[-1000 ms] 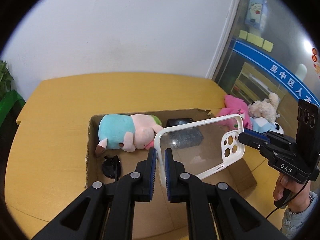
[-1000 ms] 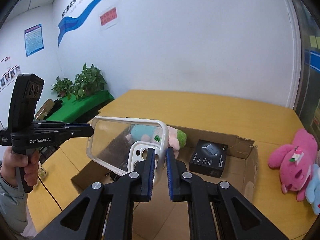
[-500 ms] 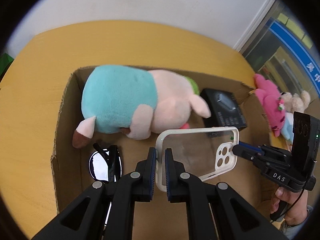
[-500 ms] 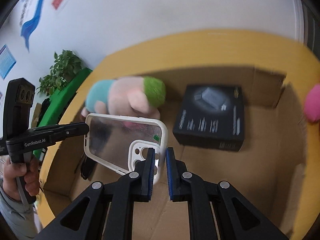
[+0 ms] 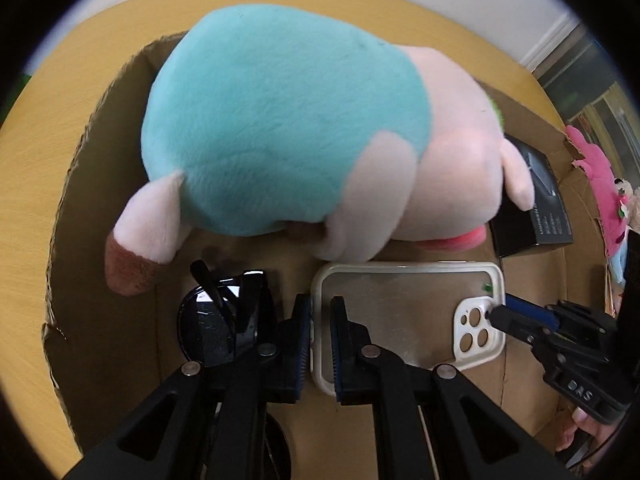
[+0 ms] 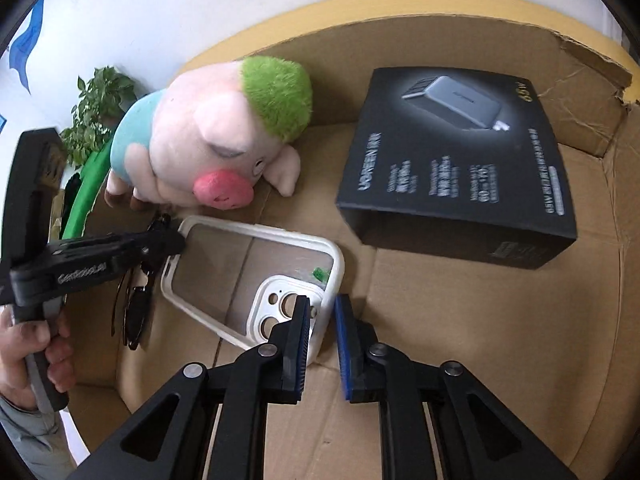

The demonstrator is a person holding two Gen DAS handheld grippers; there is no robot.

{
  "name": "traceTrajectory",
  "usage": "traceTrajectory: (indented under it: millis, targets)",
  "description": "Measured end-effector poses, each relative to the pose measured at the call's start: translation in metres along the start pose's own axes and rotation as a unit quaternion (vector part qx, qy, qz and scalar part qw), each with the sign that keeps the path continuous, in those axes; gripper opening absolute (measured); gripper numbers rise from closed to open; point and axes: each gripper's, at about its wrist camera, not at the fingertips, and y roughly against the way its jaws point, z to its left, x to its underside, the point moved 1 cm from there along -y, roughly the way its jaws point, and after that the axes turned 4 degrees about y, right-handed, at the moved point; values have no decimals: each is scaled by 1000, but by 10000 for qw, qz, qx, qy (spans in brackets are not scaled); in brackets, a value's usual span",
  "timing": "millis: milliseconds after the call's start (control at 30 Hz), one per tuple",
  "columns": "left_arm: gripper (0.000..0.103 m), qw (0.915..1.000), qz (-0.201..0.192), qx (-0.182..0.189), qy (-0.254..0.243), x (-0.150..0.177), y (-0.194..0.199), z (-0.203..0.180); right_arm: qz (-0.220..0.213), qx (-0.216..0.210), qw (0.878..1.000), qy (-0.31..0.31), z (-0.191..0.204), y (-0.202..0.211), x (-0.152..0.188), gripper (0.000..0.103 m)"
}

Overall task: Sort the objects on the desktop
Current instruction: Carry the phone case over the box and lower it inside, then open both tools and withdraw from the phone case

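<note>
A clear phone case with a white rim [image 5: 404, 312] [image 6: 248, 268] lies low inside the cardboard box [image 5: 92, 320] [image 6: 500, 340], near its floor. My left gripper [image 5: 320, 316] is shut on the case's left short edge. My right gripper [image 6: 322, 312] holds the camera-cutout end; its jaws stand slightly apart around the rim. A pig plush with a teal body [image 5: 288, 128] [image 6: 212, 148] lies in the box just behind the case. Black sunglasses [image 5: 224, 320] [image 6: 136, 304] lie to the left of the case.
A black charger box [image 6: 456, 172] [image 5: 536, 204] lies in the box's right part. A pink plush [image 5: 604, 184] sits on the yellow table [image 5: 44, 132] outside the box's right wall. A potted plant [image 6: 96, 108] stands beyond the table.
Both grippers have carried the phone case down from above the box to just over its floor. The right gripper's jaws have parted a little.
</note>
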Motion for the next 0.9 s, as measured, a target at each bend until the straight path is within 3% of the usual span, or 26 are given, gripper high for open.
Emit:
traceTrajectory:
  millis: [67,100,167,233,300,400,500,600,733,900]
  targets:
    - [16,10000,-36,78,-19,4,7,1,-55,9,9999,135,6,5,2,16]
    - [20,9998,-161,87,-52,8,19,1,-175,17,9996,205,10,13,2,21]
    - [28,9987,-478,116,-112,15,44,1,-451,124,9984,320,16,32,4,41]
    - [44,9942,-1036,170,-251,31,85,-1,-936,381,9937,481,26,64,14,64]
    - [61,9868,-1571,184,-354,54,123,-6,-1313,488,9887,541,38,90,24,78]
    - [74,9729,-2207,260,-642,90,172,-17,-1892,636,9776,662,61,133,56,101]
    - [79,9588,-2661,281,-954,139,208,-30,-2260,873,9663,867,85,160,96,103]
    - [79,9523,-2787,514,-1129,169,220,-40,-2398,1105,9606,866,99,174,134,103]
    - [79,9541,-2683,723,-1121,192,211,-54,-2535,1069,9586,735,108,183,166,103]
    - [79,9588,-2556,650,-1056,208,205,-53,-2601,1203,9543,854,126,185,193,103]
